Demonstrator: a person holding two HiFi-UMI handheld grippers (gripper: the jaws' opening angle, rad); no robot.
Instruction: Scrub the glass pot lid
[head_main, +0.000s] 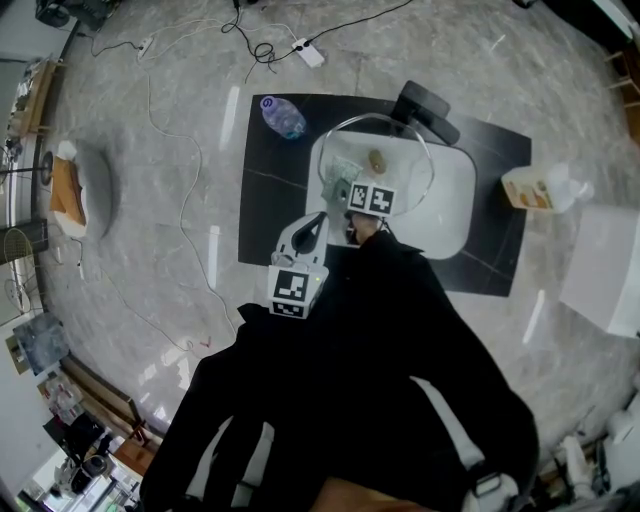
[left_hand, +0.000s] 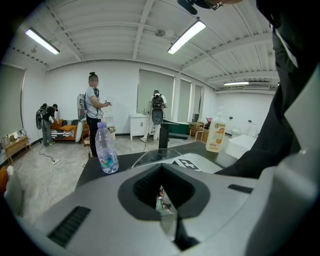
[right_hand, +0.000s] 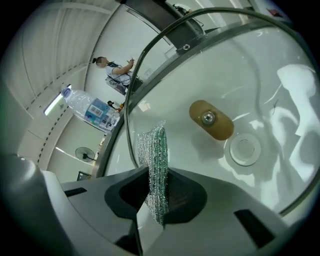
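The basin was white on a black mat. Over it, the clear glass lid bore a tan knob, and the scrubber was silvery-green mesh. Left of the basin, the clear bottle wore a blue label. Right of it, the pale jug's label was orange.

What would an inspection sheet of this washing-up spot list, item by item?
Surface: dark tabletop carrying a white basin.
Job's things: glass lid held over the basin, with a brown knob at its centre; mesh scrubber close to the glass.
Clutter: water bottle on the tabletop; orange-labelled jug to the right.
Grippers: left gripper shut, apparently on the lid's rim; right gripper shut on the scrubber.
Cables: white cables and a power strip lying on the floor.
Surroundings: people standing in the background, with an orange sofa behind them.
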